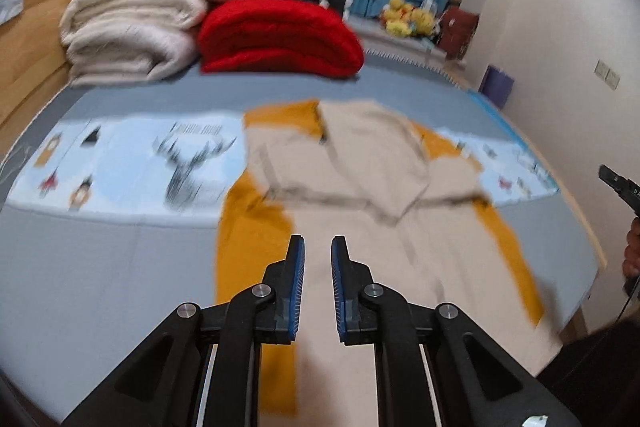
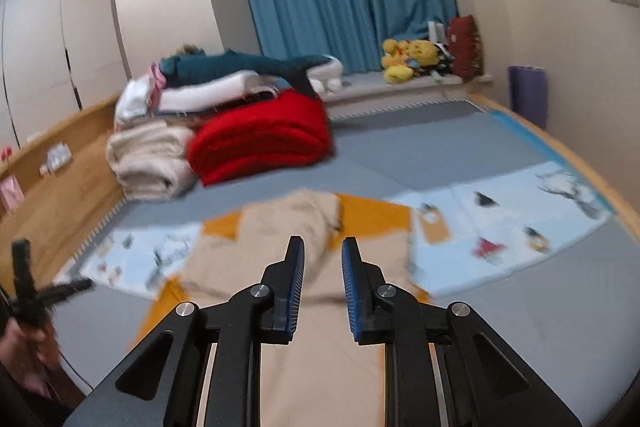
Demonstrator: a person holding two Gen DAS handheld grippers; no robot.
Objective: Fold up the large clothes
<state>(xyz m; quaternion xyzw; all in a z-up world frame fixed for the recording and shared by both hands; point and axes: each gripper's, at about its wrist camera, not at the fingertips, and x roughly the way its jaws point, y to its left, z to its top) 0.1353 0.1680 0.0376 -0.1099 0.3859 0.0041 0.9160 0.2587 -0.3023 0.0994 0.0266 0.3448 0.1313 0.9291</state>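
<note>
progress: garment mid-bed, sleeves folded in, body not folded | your left gripper and right gripper slightly apart, empty | left: fold lengthwise

A large beige and mustard-yellow garment lies spread flat in the middle of the frame, on the grey bed. Its upper part is folded in, beige over yellow, with yellow showing along both side edges; motion blur hides finer detail.
</note>
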